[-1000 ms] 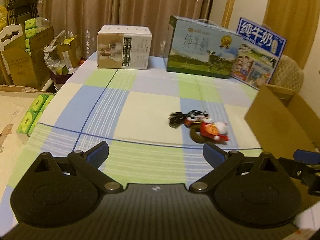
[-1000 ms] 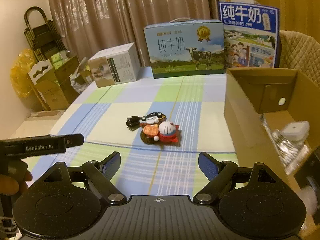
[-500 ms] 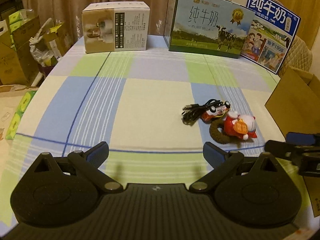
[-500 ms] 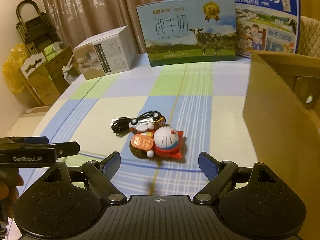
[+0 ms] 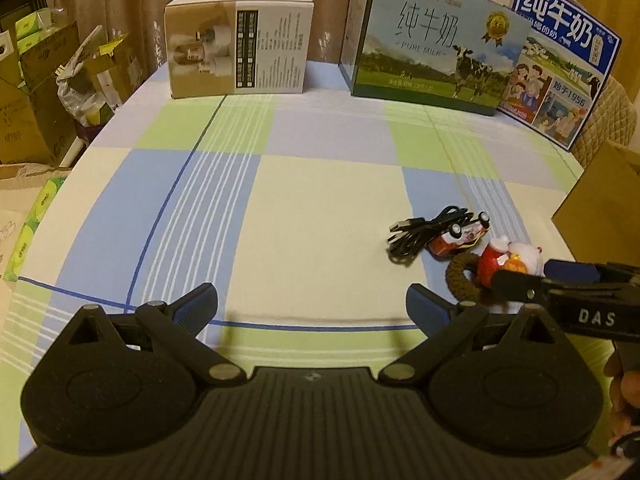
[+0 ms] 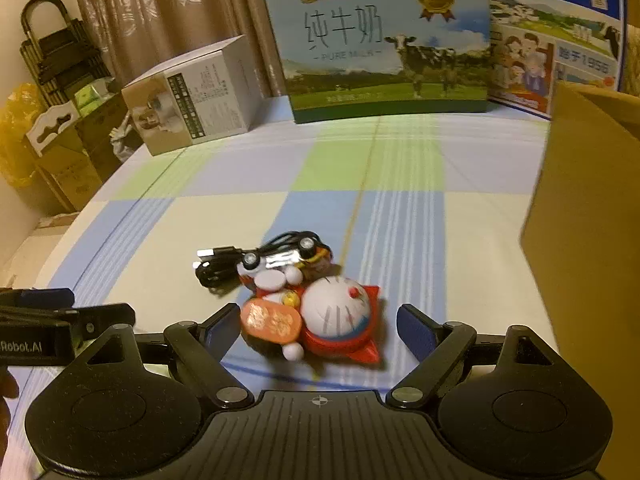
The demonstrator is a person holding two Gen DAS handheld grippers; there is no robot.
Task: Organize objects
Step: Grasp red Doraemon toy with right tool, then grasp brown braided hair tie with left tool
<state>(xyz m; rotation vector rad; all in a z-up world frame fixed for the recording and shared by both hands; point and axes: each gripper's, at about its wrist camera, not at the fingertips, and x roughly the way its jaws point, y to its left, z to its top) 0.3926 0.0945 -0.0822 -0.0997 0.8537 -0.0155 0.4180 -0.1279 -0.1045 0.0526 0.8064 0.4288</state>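
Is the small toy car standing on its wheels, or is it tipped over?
Tipped over. The toy car lies with its wheels facing sideways and up, not on the tablecloth, resting against the black cable.

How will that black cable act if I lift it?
The black cable probably goes floppy and uncoils, being a loose bundle. It looks light. It lies against the toy car, so it may drag that along.

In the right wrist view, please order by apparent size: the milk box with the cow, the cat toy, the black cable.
1. Milk box, largest though farthest.
2. Cat toy, enlarged by nearness to the camera.
3. Black cable, smallest; partly hidden behind a toy car.
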